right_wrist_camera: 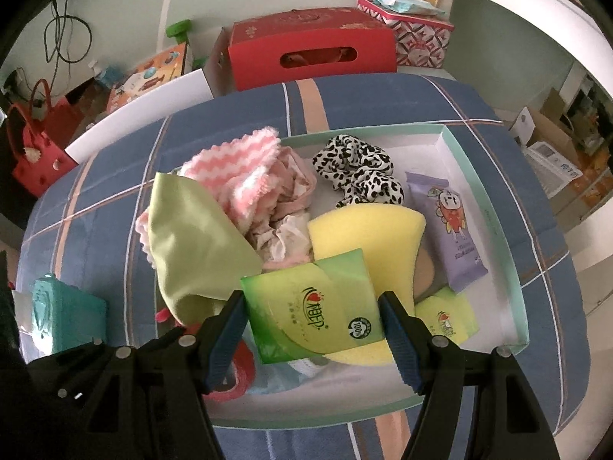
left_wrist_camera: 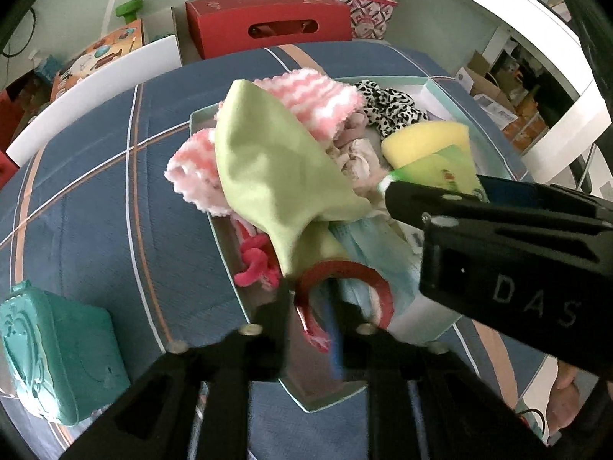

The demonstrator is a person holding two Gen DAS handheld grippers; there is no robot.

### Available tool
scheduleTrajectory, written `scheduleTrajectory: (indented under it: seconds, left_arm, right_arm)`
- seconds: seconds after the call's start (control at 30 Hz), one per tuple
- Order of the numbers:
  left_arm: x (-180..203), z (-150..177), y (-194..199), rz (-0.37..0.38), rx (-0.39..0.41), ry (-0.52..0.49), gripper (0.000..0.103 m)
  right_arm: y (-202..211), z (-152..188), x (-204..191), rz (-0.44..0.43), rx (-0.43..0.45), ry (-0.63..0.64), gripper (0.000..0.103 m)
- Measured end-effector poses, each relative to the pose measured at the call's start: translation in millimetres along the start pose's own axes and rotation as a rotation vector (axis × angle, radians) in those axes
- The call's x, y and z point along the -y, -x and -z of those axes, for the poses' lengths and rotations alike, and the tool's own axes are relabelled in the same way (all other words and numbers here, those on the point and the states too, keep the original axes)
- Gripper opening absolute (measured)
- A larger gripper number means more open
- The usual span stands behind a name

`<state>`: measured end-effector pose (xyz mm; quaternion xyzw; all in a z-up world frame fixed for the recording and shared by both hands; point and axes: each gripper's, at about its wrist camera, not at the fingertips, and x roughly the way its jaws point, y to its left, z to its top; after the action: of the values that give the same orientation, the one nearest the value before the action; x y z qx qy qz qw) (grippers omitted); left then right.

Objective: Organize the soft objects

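Landmark for all positions: the shallow mint-rimmed tray [right_wrist_camera: 494, 207] on the blue plaid cover [right_wrist_camera: 115, 230].

Right gripper [right_wrist_camera: 312, 324]: my jaws are spread wide around the green tissue pack [right_wrist_camera: 310, 306], one blue pad at each short edge. The pads meet its edges; I judge this a light pinch across the pack's width, not a firm clamp. The pack hangs above the tray's near half, over the yellow sponge [right_wrist_camera: 364, 230] and beside a smaller green-yellow pack [right_wrist_camera: 446, 316].

Left gripper [left_wrist_camera: 310, 306]: jaws partly parted over the tray's near-left corner. The red ring [left_wrist_camera: 345, 272] lies between and just beyond the tips; nothing is pressed between the pads.

Other tray contents: the light green cloth [left_wrist_camera: 268, 165] drapes over the left rim, on top of the pink striped towel [left_wrist_camera: 314, 96]. The leopard scrunchie [right_wrist_camera: 356, 168] sits toward the far side, the purple packet [right_wrist_camera: 448, 230] along the right wall.

Step in hand, as I judge it: setting the tissue pack down inside the tray.

Method notes:
- Lower it flat onto bare floor near the right wall, not onto the sponge, where it could slide.
- Keep pressure gentle; the pack buckles if squeezed.
- Let go only once it is supported.
- Keep the left jaws clear of the right's path; the two sit close together.
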<state>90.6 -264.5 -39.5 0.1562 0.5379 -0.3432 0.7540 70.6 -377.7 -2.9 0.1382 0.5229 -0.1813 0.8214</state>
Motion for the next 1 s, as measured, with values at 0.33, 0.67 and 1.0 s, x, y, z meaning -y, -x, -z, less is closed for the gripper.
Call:
scheduleTrajectory:
  seconds: [0.33,0.67,1.0]
  left_arm:
    - [-6,1,26,-0.054,0.046,0.001,0.049]
    - [-41,19,47,-0.174,0.091,0.112,0.065]
    - [-60,57,76,-0.196,0.162,0.197,0.078]
  right_arm:
    - [15,-3,2,-0.016,0.025,-0.014,0.076]
    - [28,9,0,0.004,0.043,-0.007,0.080]
    - [35,39,-15,-0.011,0.046,0.038,0.094]
